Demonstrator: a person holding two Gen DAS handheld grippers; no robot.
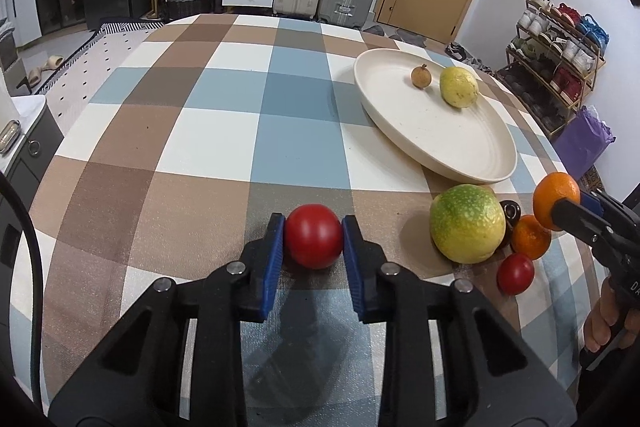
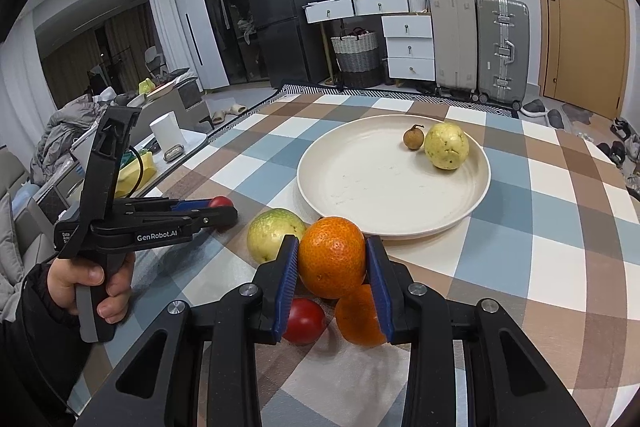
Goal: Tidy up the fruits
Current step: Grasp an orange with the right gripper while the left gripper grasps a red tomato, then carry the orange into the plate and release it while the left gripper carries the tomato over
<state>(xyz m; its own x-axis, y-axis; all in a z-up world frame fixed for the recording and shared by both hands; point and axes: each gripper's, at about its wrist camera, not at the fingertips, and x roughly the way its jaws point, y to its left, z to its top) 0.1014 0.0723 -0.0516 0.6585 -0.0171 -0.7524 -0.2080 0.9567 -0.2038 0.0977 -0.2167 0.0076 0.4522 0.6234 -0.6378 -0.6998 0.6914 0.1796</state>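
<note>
Red tomato [image 1: 314,235] and orange [image 2: 332,257] are both squeezed tight, ready for the plate [image 2: 320,163].
Left gripper [image 1: 314,239] pinches the tomato, right gripper [image 2: 333,267] the orange; next, I think, carry both over and let go.

A red tomato [image 1: 314,235] and an orange [image 2: 332,257] are each held between blue pads. A small brown fruit [image 2: 413,137] and a yellow fruit [image 2: 446,146] lie on the cream plate [image 2: 360,187].
</note>
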